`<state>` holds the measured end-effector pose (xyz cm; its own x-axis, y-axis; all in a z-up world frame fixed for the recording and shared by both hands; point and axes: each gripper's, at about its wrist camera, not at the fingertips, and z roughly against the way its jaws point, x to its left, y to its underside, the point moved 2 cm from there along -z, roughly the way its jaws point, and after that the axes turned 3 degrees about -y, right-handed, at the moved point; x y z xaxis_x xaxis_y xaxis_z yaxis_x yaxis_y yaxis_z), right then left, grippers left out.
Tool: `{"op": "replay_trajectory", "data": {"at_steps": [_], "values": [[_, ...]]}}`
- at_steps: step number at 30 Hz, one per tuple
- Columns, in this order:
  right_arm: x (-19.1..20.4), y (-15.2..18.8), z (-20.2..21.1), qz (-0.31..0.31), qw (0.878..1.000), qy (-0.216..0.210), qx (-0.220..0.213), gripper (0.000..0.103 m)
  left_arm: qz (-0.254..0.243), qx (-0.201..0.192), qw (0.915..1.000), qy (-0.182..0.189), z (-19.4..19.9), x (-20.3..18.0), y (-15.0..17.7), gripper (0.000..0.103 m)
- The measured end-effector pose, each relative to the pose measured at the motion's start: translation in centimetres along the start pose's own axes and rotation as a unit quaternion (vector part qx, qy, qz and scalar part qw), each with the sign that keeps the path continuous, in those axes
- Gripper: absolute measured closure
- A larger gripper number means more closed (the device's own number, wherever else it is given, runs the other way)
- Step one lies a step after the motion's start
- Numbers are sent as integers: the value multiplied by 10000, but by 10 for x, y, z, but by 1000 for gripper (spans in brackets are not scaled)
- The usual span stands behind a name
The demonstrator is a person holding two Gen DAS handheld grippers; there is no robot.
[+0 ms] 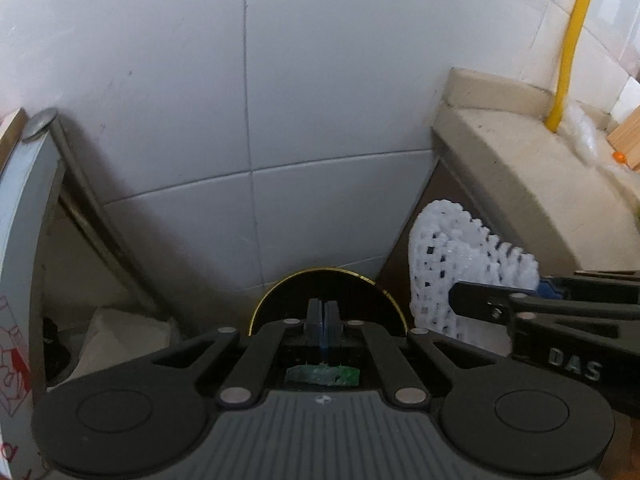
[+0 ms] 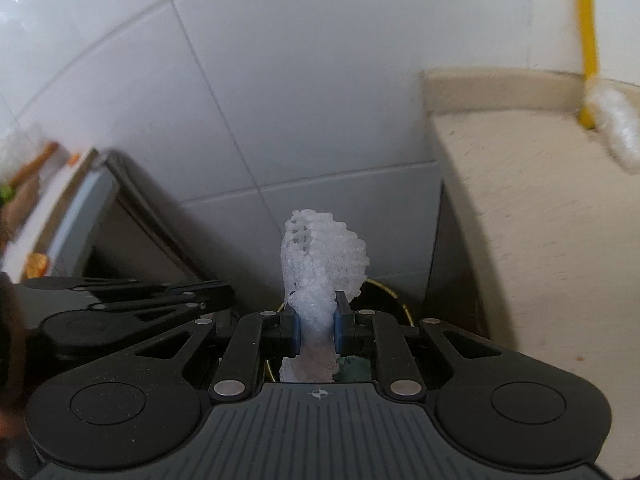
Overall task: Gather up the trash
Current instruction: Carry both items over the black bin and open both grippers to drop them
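White foam netting (image 2: 320, 256) pinched, seemingly above bin (image 2: 384, 294).

- Left wrist cam sits right behind the left gripper (image 1: 323, 316), looking down at a black bin (image 1: 280, 296) against the tiled wall (image 1: 320, 100), pretty close.
- Right wrist cam does likewise behind the right gripper (image 2: 316, 326).
- Both catch the wall, the beige counter (image 1: 520, 168) and the foam net (image 1: 452, 256).

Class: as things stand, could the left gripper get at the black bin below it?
Probably yes: the left gripper, shut and empty, hangs right over the black bin, with nothing between them.
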<state>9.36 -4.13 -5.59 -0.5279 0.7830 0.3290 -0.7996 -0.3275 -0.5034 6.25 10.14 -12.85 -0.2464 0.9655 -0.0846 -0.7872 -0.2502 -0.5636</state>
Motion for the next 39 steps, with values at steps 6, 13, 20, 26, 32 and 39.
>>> {"op": "replay_trajectory", "data": {"at_steps": [6,13,20,26,32,39], "values": [[6,3,-14,40,9997,99,227,82,27,59,10000,-46,-4,3,-1,103],[2,1,-24,50,9993,212,303,73,13,47,9999,-146,-5,8,-3,103],[8,-6,-37,158,9991,265,289,59,30,38,9997,-255,-4,12,-5,98],[10,-8,-34,182,9991,318,227,52,17,-116,9995,-279,4,11,-4,96],[13,-8,-14,242,9988,421,-62,49,-196,-443,9979,-436,19,3,-7,86],[6,-9,9,120,9972,658,-340,35,-316,-676,9959,-505,32,0,-13,72]]}}
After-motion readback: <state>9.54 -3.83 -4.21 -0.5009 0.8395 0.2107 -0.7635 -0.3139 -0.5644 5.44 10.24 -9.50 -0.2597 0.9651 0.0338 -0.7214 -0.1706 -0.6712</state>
